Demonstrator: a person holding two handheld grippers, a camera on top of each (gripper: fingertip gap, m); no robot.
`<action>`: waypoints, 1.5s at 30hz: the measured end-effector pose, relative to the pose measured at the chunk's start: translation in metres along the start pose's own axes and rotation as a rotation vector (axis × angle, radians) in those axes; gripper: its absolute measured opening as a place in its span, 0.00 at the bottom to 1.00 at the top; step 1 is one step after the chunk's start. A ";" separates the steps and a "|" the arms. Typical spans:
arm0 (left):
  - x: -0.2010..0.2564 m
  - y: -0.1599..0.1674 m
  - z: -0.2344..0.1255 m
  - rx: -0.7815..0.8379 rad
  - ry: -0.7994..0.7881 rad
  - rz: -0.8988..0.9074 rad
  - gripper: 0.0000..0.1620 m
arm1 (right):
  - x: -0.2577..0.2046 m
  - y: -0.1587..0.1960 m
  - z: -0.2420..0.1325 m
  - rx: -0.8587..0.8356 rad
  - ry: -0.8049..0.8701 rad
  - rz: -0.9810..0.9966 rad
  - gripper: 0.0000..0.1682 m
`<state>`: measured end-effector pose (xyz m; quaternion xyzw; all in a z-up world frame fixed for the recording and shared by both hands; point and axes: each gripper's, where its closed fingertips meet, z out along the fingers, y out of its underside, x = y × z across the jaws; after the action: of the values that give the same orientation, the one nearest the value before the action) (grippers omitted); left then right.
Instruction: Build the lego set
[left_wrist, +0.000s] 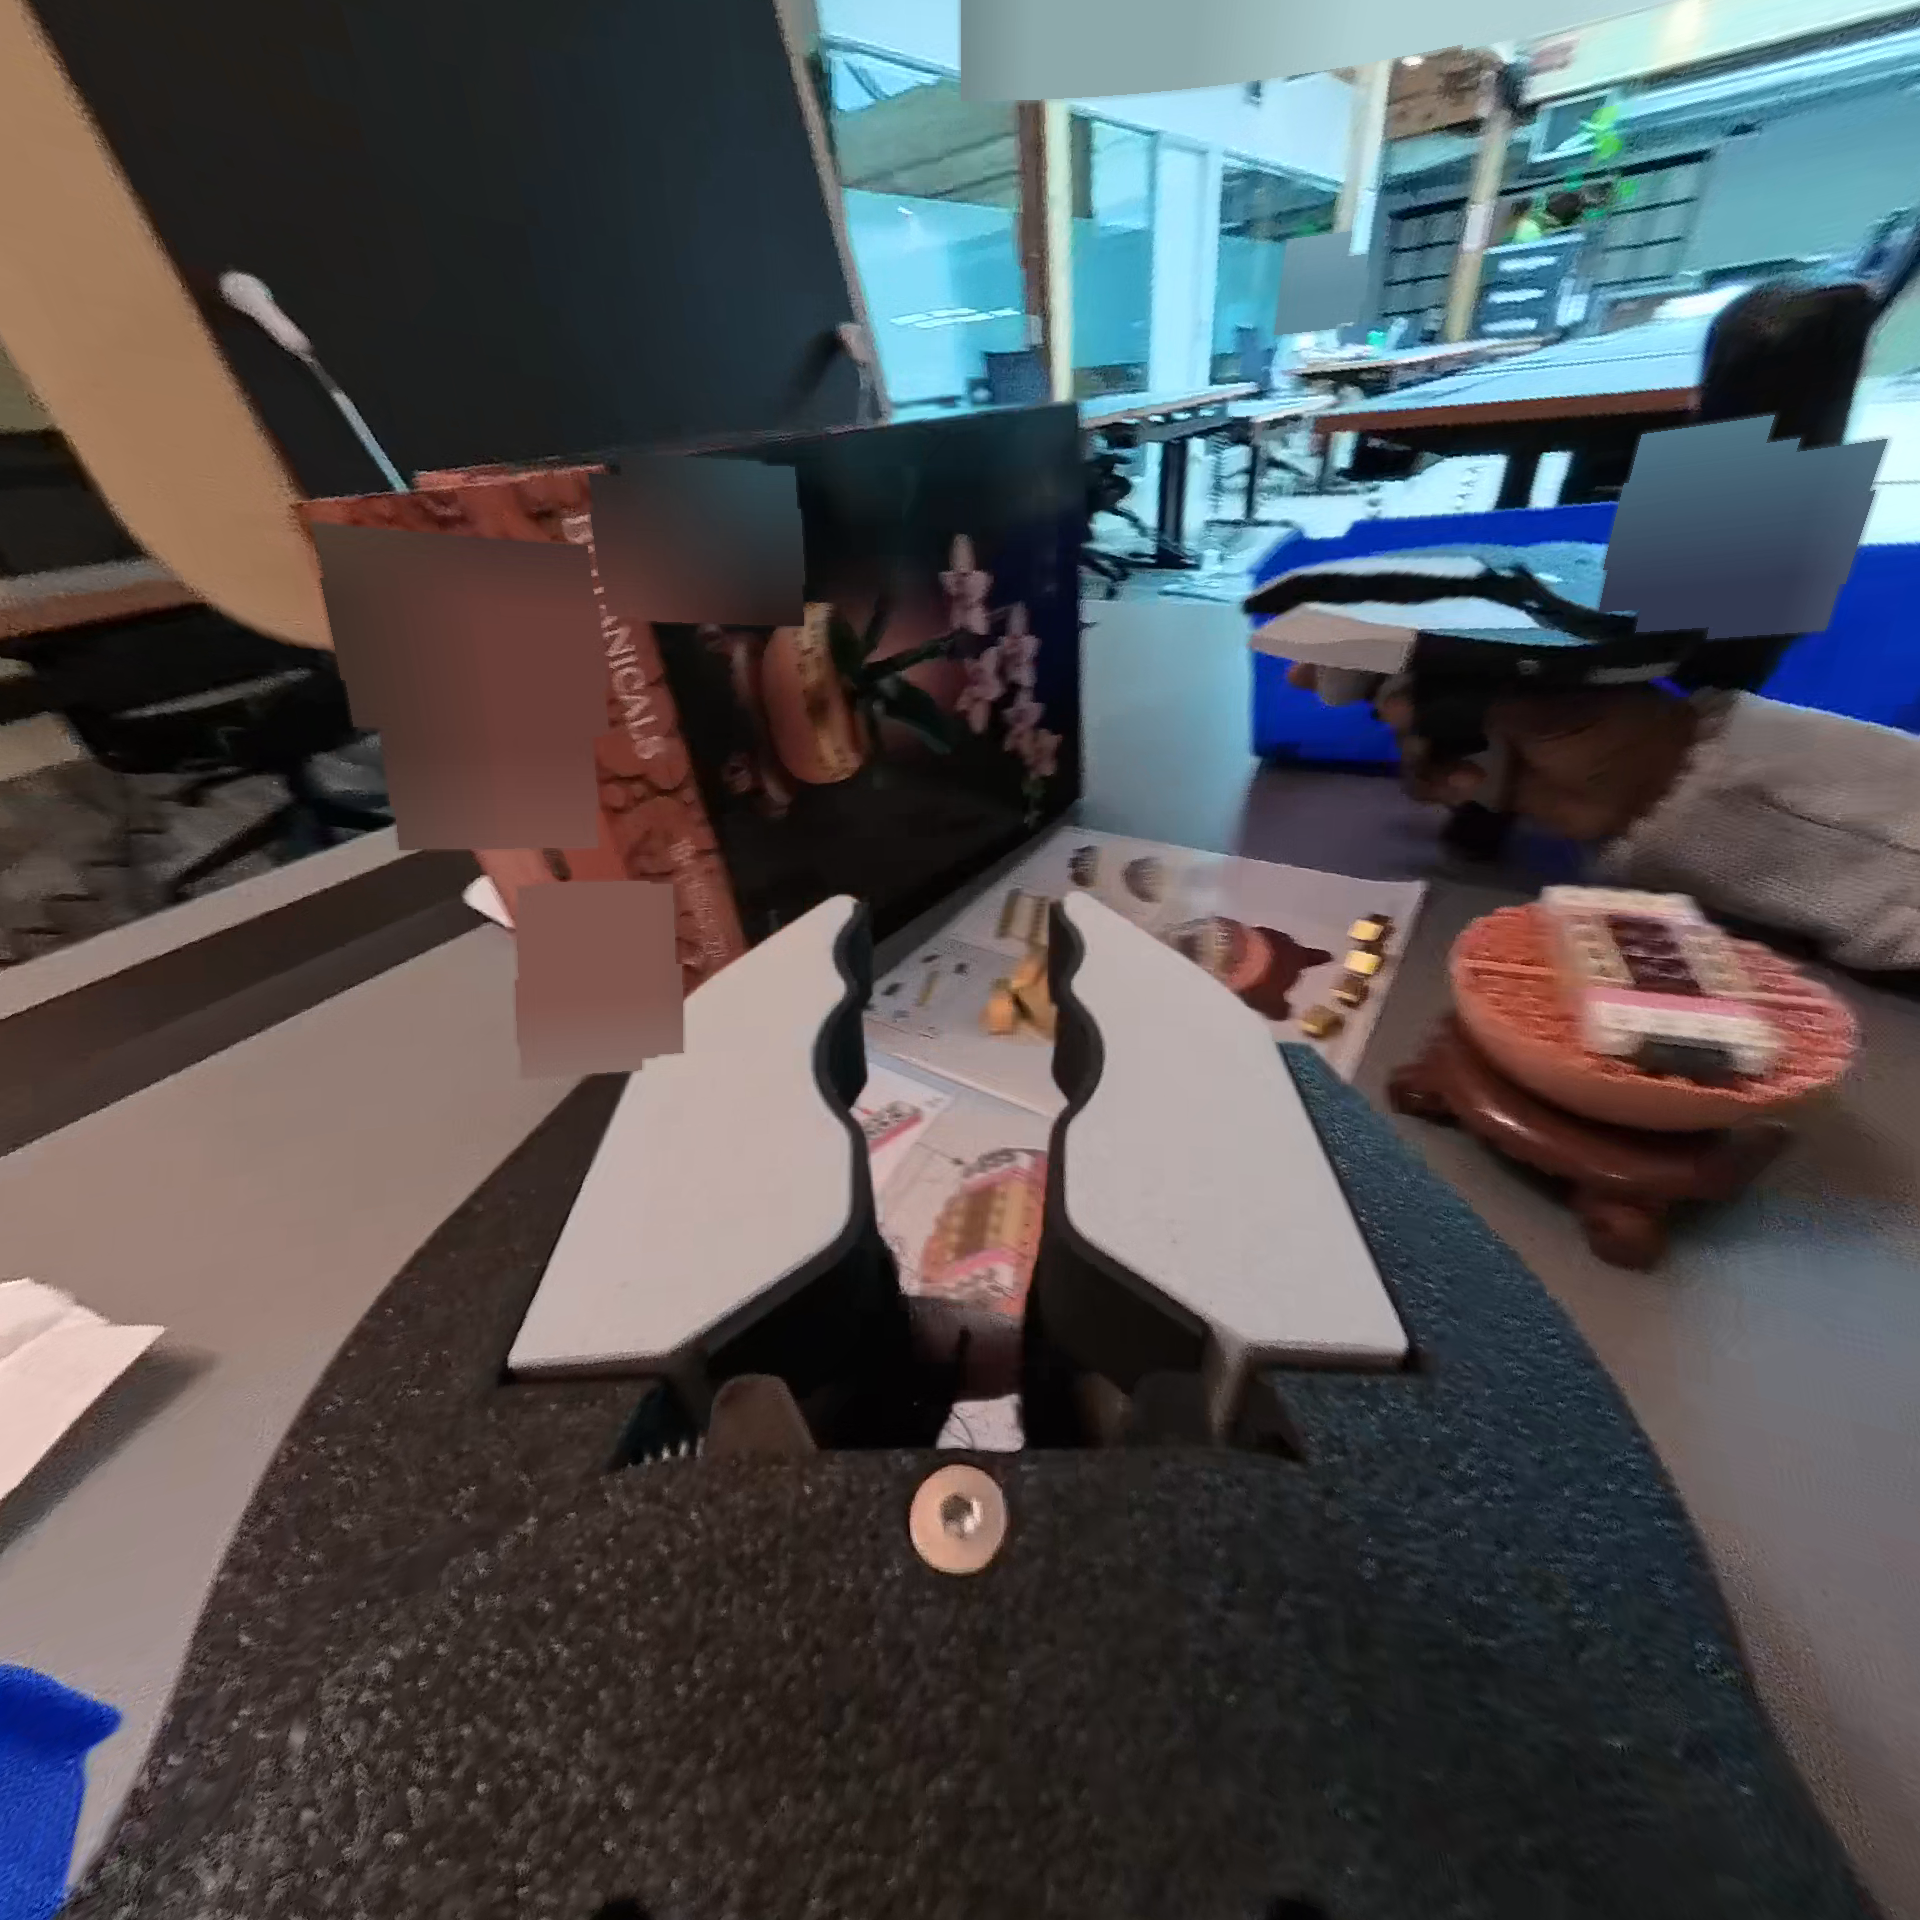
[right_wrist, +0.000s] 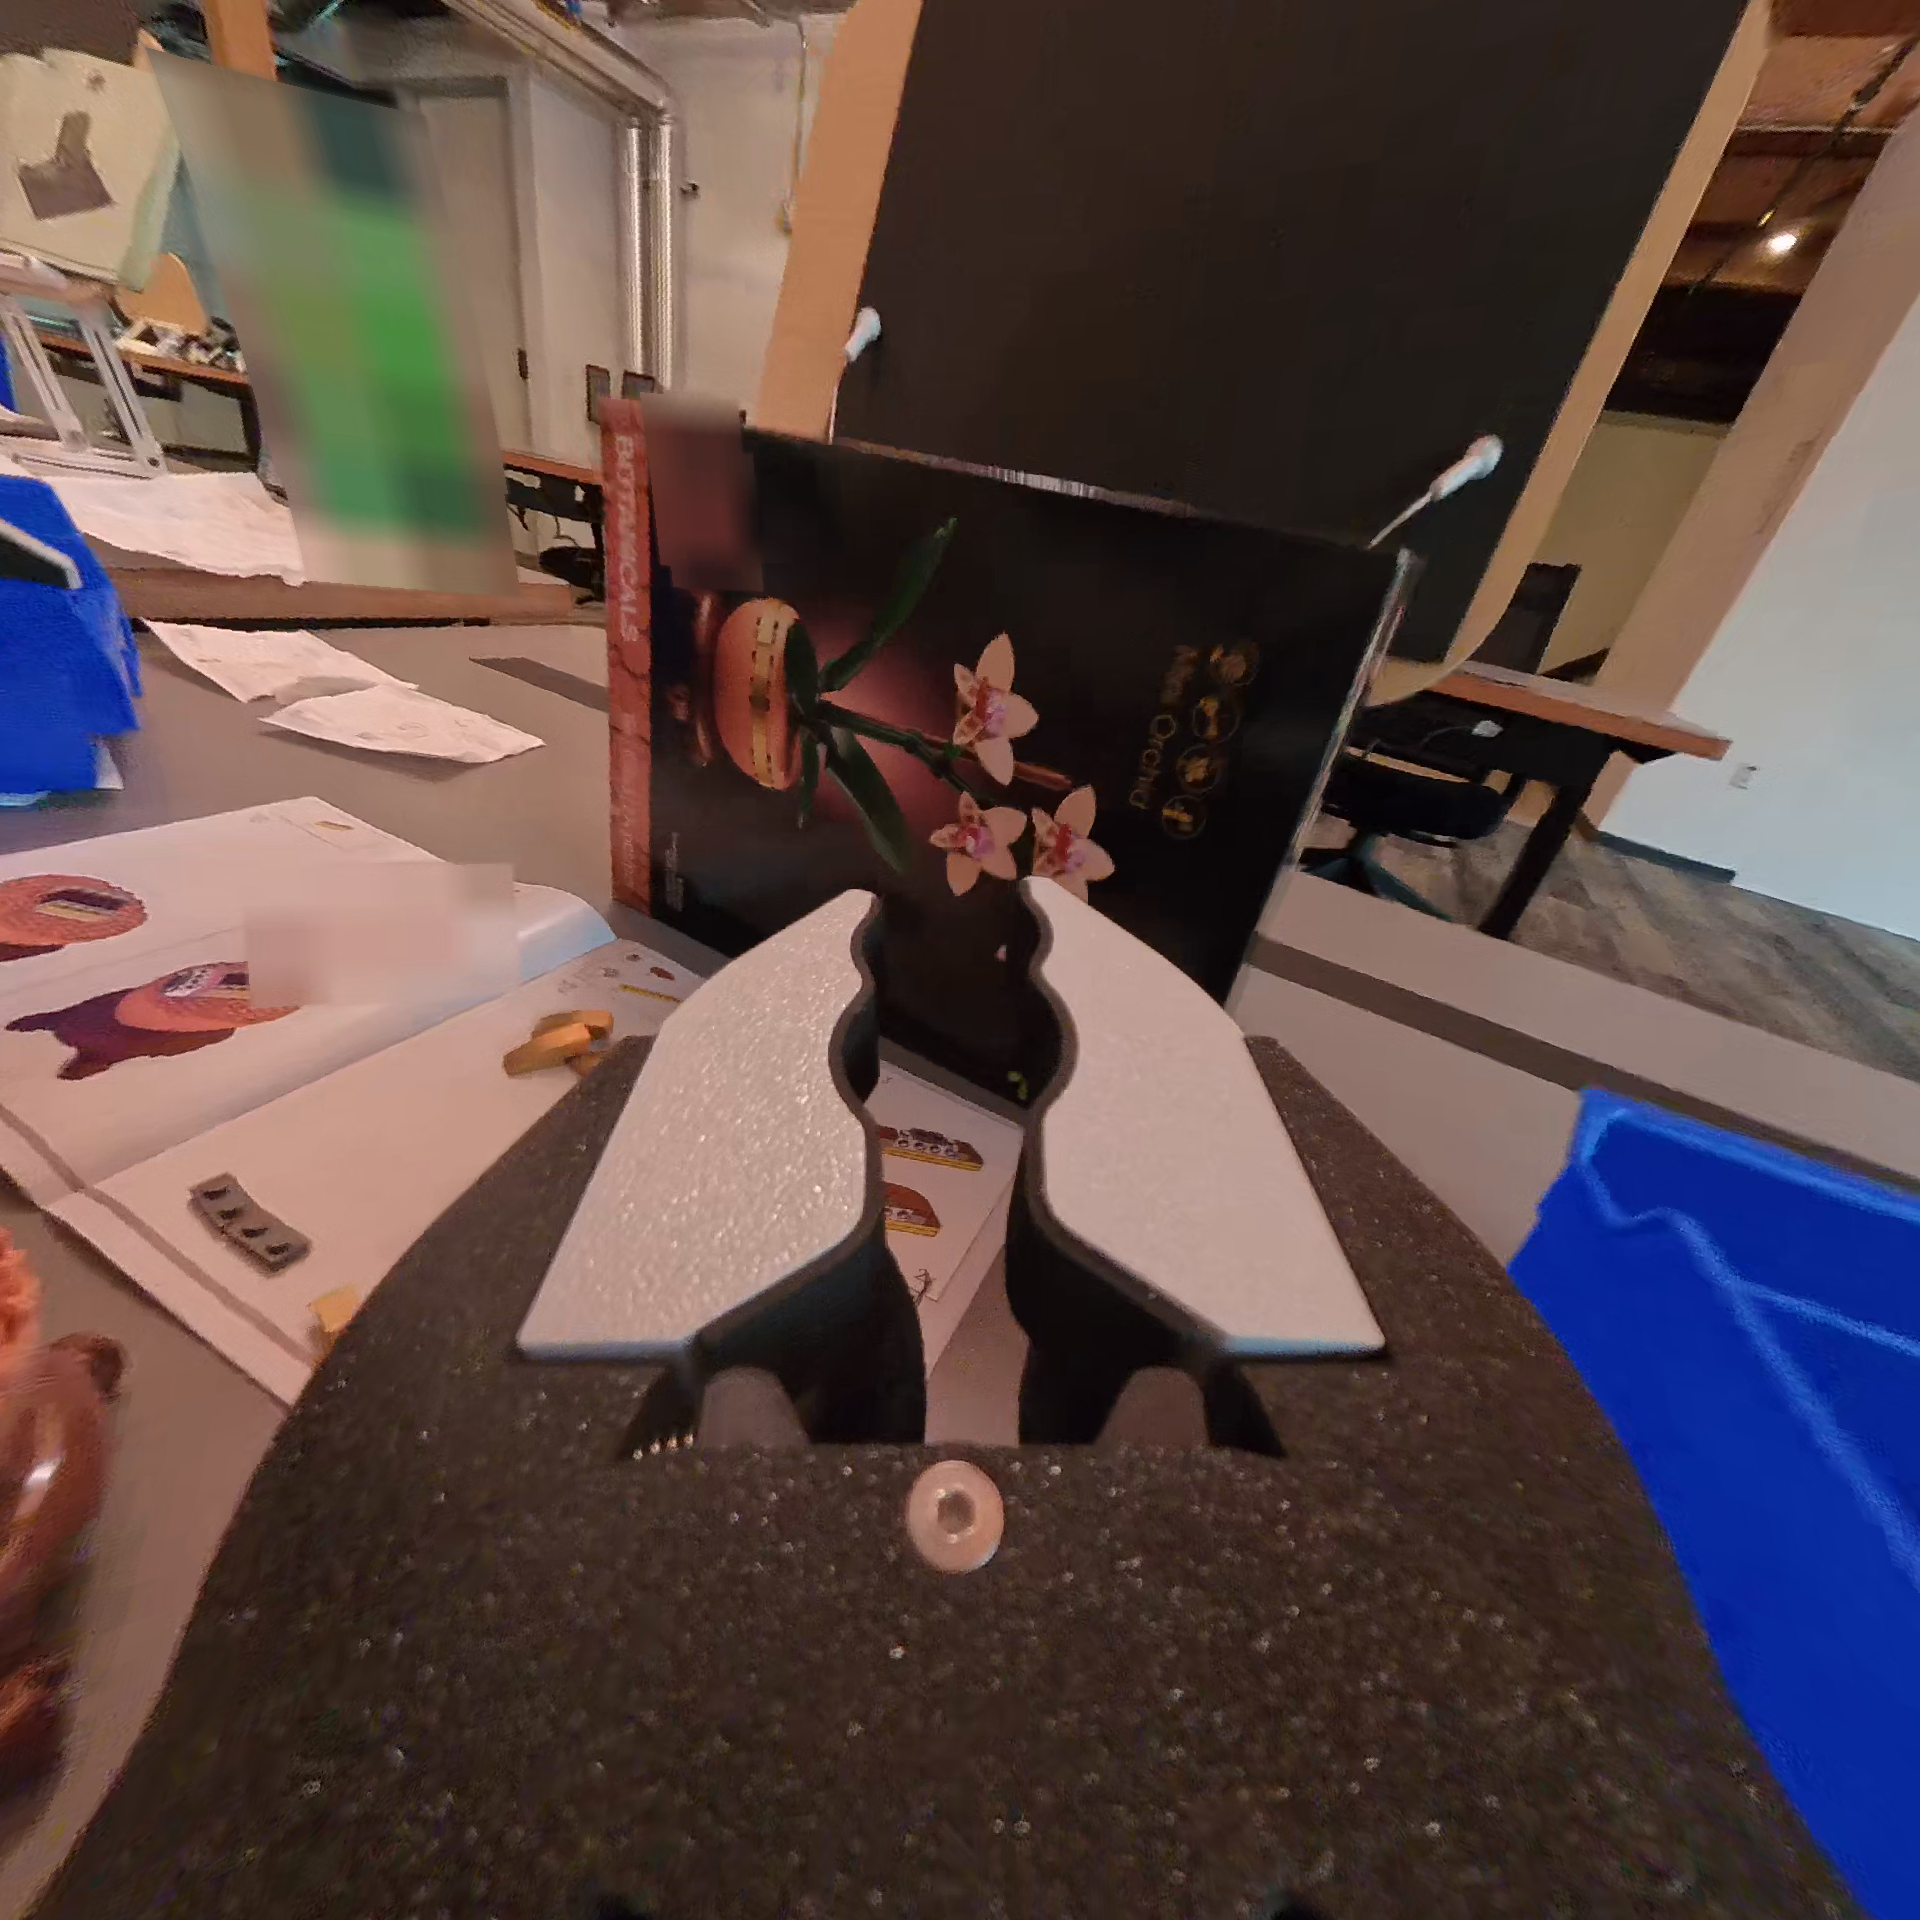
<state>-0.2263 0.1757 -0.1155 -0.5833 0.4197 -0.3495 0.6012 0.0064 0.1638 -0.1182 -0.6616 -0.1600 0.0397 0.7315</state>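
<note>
With both grippers (left_wrist: 956, 914) (right_wrist: 951, 904) parted and empty, pinch the small, light, slippery gold bricks (left_wrist: 1018, 992) at centre frame by their flat sides.

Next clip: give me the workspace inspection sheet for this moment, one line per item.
Surface: grey table, mostly bare near the grippers.
Job's things: set box upright; open instruction booklet lying flat; gold pieces and a dark curved piece on it; partly built pot on a brown stand.
Clutter: loose papers; blue bins.
Grippers: left gripper and right gripper open, empty.
Cables: nothing seen.
Surroundings: office desks, chairs, dark panel behind the box.
</note>
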 end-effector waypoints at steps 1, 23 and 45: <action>0.005 -0.002 -0.006 -0.006 0.020 0.009 0.22 | -0.002 -0.010 -0.005 0.006 -0.002 -0.010 0.13; 0.026 0.010 -0.053 0.050 0.050 0.086 0.04 | -0.261 0.014 -0.039 -0.615 -0.326 -0.118 0.30; 0.027 -0.001 -0.062 0.142 0.104 0.026 0.08 | -0.323 0.056 -0.017 -0.701 -0.367 -0.266 0.08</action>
<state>-0.2719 0.1260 -0.1155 -0.5148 0.4321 -0.4002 0.6230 -0.2856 0.0671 -0.2326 -0.8260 -0.3758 0.0051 0.4202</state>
